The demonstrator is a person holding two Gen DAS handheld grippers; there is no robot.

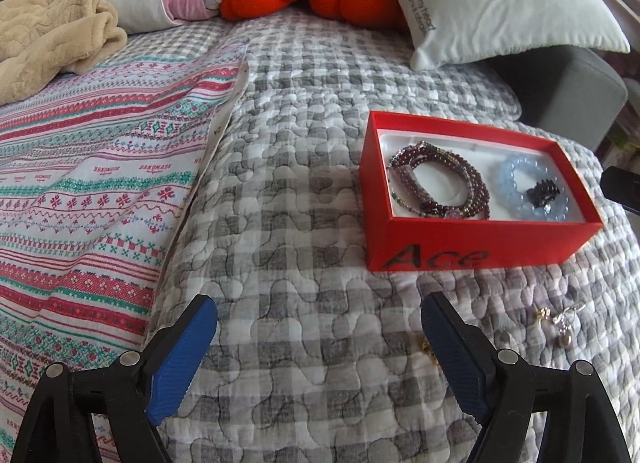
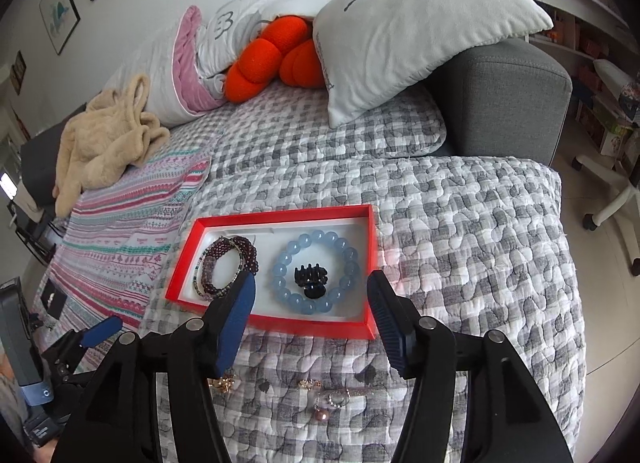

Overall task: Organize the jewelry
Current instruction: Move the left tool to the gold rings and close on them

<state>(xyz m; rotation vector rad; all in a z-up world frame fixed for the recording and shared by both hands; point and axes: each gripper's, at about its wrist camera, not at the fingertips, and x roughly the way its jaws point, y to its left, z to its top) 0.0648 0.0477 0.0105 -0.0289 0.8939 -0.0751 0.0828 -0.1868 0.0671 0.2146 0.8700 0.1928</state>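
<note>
Partly done: red box (image 2: 372,329) mid-frame on the bed already holds garnet bracelet (image 2: 232,267), blue bead bracelet (image 2: 316,275) and black hair claw (image 2: 310,281). Left: small earrings (image 2: 332,403) on the quilt (image 2: 460,243), lower centre. Left tongs (image 1: 320,343) and right tongs (image 2: 312,323) both spread, empty.

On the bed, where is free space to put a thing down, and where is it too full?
Free: the grey checked quilt between the striped blanket and the red box, and the quilt to the box's right, toward the bed edge. Crowded: inside the box, with the dark red bracelet, blue bracelet and black clip; also the strip before it, where small jewelry lies.
</note>
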